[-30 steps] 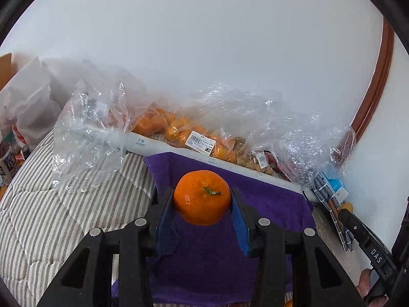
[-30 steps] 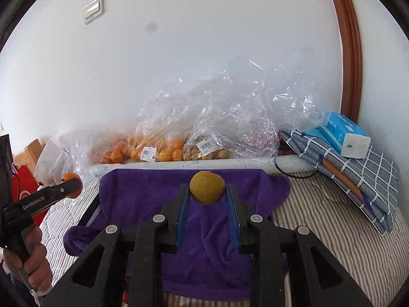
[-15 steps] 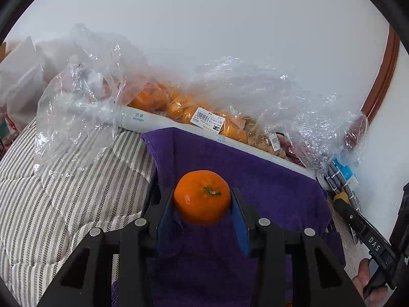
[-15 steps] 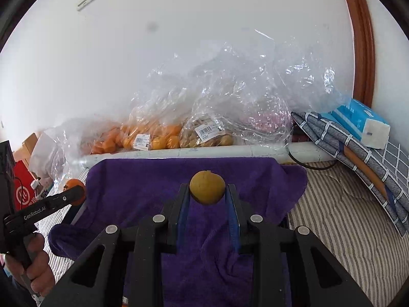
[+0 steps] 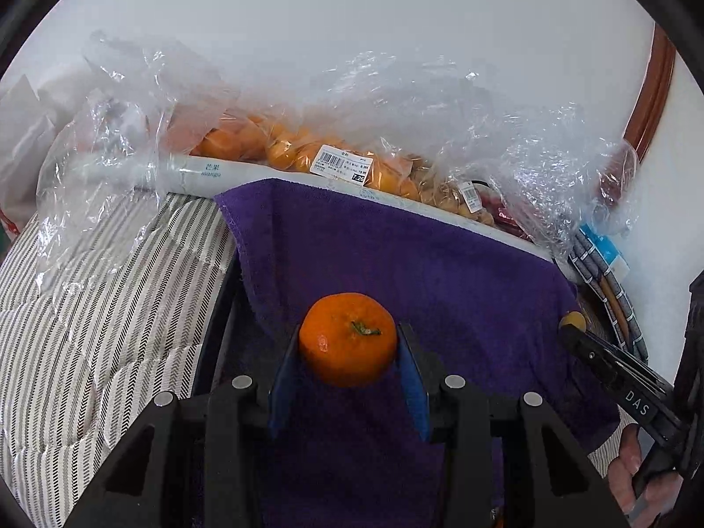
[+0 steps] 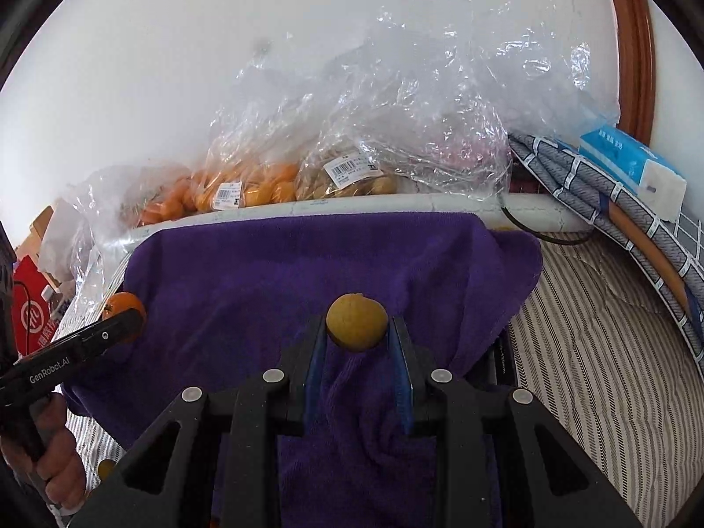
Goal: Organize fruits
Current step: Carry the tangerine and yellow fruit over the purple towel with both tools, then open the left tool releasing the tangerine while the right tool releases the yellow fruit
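Note:
My left gripper (image 5: 348, 343) is shut on an orange mandarin (image 5: 347, 336) with a green stem, held above the purple towel (image 5: 396, 264). My right gripper (image 6: 357, 325) is shut on a small yellow-brown round fruit (image 6: 356, 319), also above the purple towel (image 6: 264, 273). The left gripper with its mandarin (image 6: 123, 306) shows at the left of the right wrist view. The right gripper's small fruit (image 5: 572, 321) shows at the right of the left wrist view.
Clear plastic bags of orange fruit (image 5: 281, 149) and brownish fruit (image 6: 352, 180) lie along the wall behind a white roll (image 5: 198, 171). A folded checked cloth (image 6: 616, 202) and tissue pack (image 6: 633, 167) lie at the right. Striped bedding (image 5: 88, 308) surrounds the towel.
Both grippers have moved down and forward towards the towel, each still holding its fruit. The bags by the wall appear nearer.

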A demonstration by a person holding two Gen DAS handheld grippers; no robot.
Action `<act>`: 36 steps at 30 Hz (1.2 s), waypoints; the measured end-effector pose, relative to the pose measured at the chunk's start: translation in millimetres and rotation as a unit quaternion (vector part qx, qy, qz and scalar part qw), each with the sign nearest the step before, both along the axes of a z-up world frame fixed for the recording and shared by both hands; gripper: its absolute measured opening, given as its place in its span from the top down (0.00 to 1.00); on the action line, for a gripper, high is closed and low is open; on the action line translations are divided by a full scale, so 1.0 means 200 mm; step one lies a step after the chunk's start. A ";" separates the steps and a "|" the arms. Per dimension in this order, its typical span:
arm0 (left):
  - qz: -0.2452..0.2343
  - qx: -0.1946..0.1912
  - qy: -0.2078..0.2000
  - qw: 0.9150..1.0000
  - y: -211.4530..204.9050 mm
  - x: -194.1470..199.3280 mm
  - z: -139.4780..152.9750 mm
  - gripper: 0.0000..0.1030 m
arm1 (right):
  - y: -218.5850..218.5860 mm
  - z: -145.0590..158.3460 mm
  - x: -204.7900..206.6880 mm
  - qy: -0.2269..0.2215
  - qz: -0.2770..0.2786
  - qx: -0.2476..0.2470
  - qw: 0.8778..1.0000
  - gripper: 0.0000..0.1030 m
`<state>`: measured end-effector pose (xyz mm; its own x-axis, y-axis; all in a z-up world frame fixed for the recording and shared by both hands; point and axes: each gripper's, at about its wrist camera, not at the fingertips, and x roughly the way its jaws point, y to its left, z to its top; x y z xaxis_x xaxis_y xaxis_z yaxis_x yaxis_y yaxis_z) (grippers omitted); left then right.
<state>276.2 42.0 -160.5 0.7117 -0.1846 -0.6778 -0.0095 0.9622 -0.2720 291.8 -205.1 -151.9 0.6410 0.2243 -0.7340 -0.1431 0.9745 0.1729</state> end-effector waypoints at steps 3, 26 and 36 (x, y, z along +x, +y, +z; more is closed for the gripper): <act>-0.002 0.004 0.000 1.000 -0.01 0.00 0.00 0.60 | 0.01 -0.01 0.00 0.002 0.002 -0.008 1.000 0.72; -0.029 0.003 0.002 1.000 -0.05 -0.01 -0.01 0.56 | 0.03 -0.03 -0.02 -0.004 -0.002 -0.023 1.000 0.36; -0.018 -0.008 -0.044 0.999 -0.02 -0.07 0.06 0.40 | -0.01 0.05 -0.07 -0.035 -0.028 -0.016 0.999 0.16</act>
<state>261.5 37.4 -148.1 0.7609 -0.2212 -0.6101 0.0488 0.9570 -0.2861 278.3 -207.3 -141.4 0.7024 0.1651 -0.6924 -0.0999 0.9860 0.1337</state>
